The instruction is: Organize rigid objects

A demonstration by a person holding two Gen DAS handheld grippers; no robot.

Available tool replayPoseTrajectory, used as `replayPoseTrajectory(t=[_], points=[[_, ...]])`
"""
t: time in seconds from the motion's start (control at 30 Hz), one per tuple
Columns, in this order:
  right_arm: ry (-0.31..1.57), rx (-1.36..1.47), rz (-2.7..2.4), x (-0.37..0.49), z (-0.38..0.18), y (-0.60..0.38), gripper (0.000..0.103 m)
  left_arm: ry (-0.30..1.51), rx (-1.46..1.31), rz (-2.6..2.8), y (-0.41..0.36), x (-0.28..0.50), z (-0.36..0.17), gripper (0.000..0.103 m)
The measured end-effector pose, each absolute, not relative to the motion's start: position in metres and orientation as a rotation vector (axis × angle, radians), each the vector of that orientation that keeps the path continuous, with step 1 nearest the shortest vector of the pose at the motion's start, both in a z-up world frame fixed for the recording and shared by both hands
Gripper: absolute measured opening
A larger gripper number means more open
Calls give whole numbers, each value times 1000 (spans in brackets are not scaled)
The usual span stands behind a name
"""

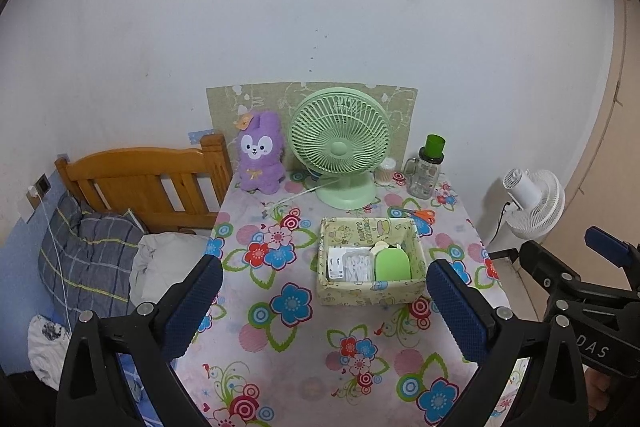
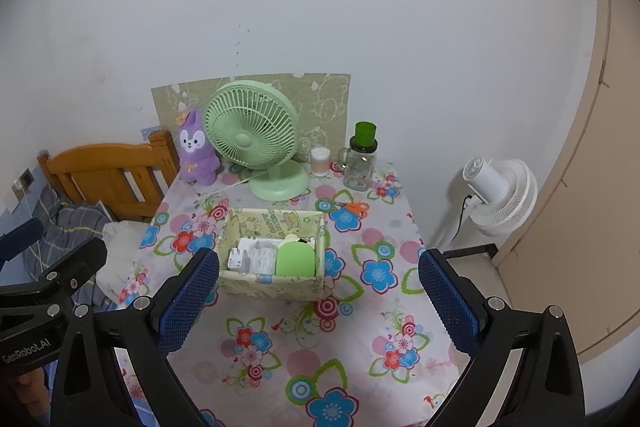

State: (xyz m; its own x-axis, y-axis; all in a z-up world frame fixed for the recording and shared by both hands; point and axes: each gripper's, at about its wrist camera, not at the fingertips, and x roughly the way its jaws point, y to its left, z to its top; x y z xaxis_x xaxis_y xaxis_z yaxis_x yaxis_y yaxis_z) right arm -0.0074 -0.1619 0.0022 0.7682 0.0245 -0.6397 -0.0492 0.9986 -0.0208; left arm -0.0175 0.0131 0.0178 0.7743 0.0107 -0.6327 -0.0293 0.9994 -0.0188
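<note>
A pale yellow-green storage box [image 1: 370, 294] [image 2: 272, 286] sits mid-table on the floral cloth. Inside lie a white charger [image 1: 335, 264] [image 2: 237, 258], white small items [image 1: 359, 265] and a green flat object [image 1: 393, 264] [image 2: 295, 259]. Orange-handled scissors [image 1: 420, 214] [image 2: 354, 207] lie behind the box to the right. My left gripper [image 1: 324, 311] is open and empty, held above the near table. My right gripper [image 2: 319, 301] is open and empty beside it; it also shows at the right of the left wrist view [image 1: 600, 267].
At the table's back stand a purple plush [image 1: 260, 153] [image 2: 198, 153], a green desk fan [image 1: 340, 147] [image 2: 256, 139], a cotton-swab jar [image 1: 386, 171] [image 2: 320, 161] and a green-lidded glass jar [image 1: 426, 169] [image 2: 362, 157]. A wooden bed headboard [image 1: 152, 179] is left, a white fan [image 1: 532, 203] [image 2: 500, 195] right.
</note>
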Motion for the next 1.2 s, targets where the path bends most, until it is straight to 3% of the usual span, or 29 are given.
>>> replayPoseTrajectory(t=[1.2], points=[[680, -34, 24, -14, 6, -156, 101, 692, -32, 5, 14, -18, 20, 103]])
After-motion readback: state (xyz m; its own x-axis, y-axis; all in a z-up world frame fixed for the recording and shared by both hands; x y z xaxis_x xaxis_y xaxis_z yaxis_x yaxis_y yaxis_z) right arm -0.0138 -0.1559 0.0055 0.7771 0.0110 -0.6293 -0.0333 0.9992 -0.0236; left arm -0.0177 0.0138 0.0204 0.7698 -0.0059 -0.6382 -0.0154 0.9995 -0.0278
